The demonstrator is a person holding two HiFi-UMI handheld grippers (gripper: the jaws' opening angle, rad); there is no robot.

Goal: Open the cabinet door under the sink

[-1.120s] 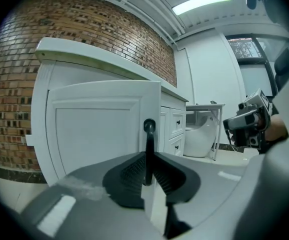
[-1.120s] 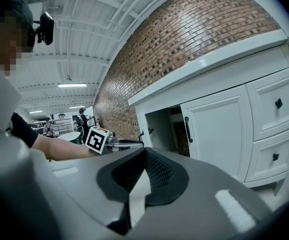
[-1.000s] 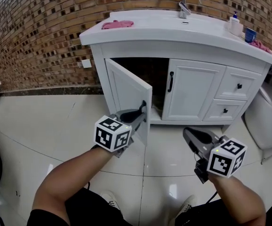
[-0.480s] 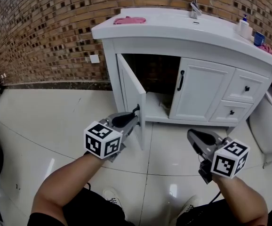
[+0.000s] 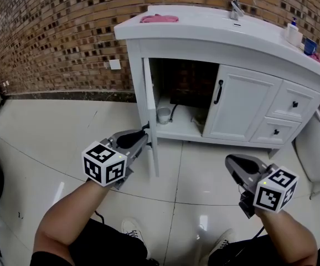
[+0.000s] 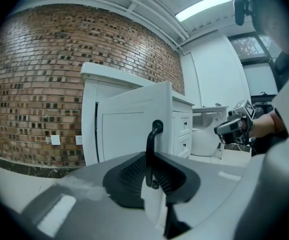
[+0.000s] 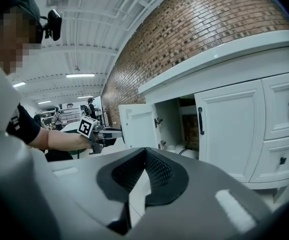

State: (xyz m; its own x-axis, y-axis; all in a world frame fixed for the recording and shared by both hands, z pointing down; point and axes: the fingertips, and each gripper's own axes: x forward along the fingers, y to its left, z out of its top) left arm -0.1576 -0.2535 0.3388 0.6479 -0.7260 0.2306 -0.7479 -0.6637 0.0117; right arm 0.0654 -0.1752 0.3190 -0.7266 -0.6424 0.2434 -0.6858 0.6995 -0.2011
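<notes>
The white cabinet door [image 5: 150, 115] under the sink stands swung far out, edge-on to me in the head view. My left gripper [image 5: 140, 134] is shut on the door's black handle [image 6: 151, 154], which runs upright between the jaws in the left gripper view. The door's panelled front [image 6: 129, 129] fills the space behind the handle. Inside the open cabinet [image 5: 185, 93] I see a small pale cup [image 5: 164, 115] and dark pipes. My right gripper [image 5: 233, 162] hangs low at the right, shut and holding nothing. The right gripper view shows the open door [image 7: 137, 126] and the left gripper [image 7: 104, 134].
The right-hand cabinet door [image 5: 240, 107] is closed, with two drawers [image 5: 293, 104] beside it. A pink cloth [image 5: 159, 19], a faucet [image 5: 235, 4] and bottles [image 5: 293, 32] sit on the white counter. A toilet [image 5: 318, 148] stands far right. A brick wall is behind; glossy tile floor lies below.
My left gripper has pulled the handle leftward and toward me, and the door has swung wider, exposing the cup and pipes inside. The right gripper has hardly moved.
</notes>
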